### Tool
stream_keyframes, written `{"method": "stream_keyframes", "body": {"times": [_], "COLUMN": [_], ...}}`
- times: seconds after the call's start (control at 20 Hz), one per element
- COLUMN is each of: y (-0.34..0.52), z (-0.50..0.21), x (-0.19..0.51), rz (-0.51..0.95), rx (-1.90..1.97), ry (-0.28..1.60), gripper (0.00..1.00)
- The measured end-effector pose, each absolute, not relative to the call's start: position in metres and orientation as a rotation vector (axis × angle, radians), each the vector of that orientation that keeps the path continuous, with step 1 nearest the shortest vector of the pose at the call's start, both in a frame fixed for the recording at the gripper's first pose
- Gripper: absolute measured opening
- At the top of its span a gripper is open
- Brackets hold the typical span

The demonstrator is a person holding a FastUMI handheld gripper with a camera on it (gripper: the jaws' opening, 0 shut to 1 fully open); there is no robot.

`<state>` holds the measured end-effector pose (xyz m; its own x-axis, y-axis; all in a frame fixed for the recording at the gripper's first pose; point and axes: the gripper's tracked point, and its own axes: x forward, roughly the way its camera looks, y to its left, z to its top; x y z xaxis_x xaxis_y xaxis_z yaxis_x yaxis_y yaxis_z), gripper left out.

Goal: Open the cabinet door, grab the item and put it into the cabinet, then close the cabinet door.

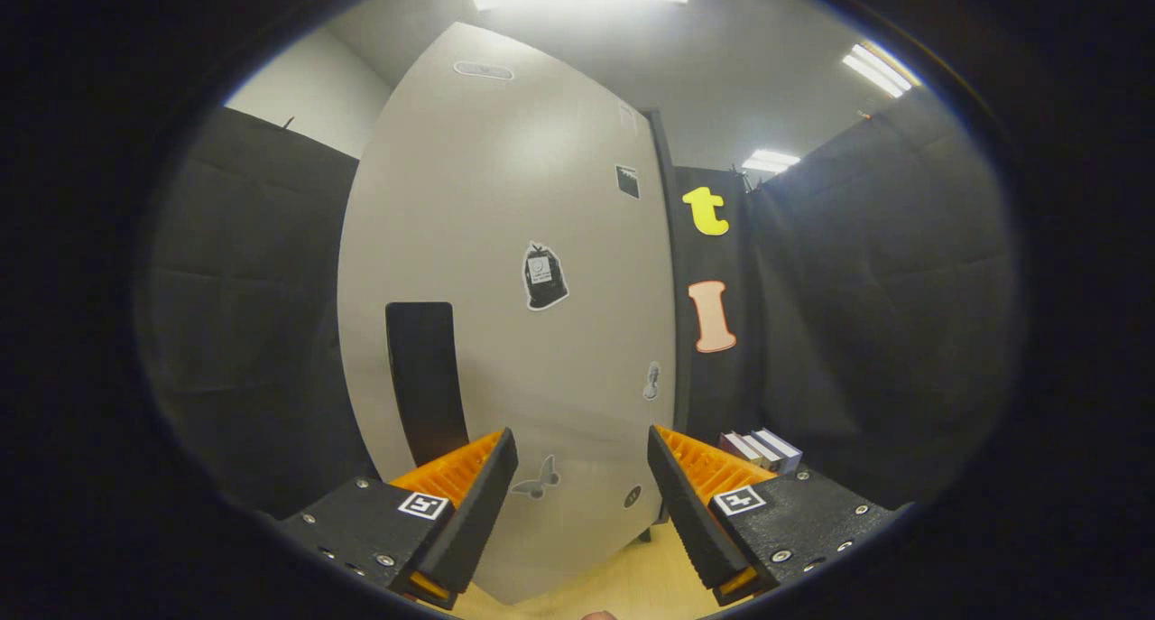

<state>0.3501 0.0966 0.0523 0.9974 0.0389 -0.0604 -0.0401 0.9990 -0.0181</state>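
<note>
Jaws apart before shut cabinet door [505, 268]

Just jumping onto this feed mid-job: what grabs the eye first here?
The tall pale cabinet door stands just ahead of the gripper, whose fingers are spread apart with nothing between them. A long black handle sits on the door beyond the left finger, with a dark bag-shaped sticker higher up. A small stack of books lies past the right finger.
</note>
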Motion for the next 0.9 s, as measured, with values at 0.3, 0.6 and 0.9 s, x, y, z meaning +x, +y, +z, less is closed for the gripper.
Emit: {"method": "stream_keyframes", "body": {"times": [0.3, 0.6, 0.9], "y": [0.133, 0.127, 0.111], "z": [0.053, 0.050, 0.047], "x": [0.365, 0.326, 0.275], "rz": [0.113, 0.118, 0.084], "rx": [-0.001, -0.010, -0.025], "ry": [0.054, 0.060, 0.023], "gripper": [0.91, 0.93, 0.93]}}
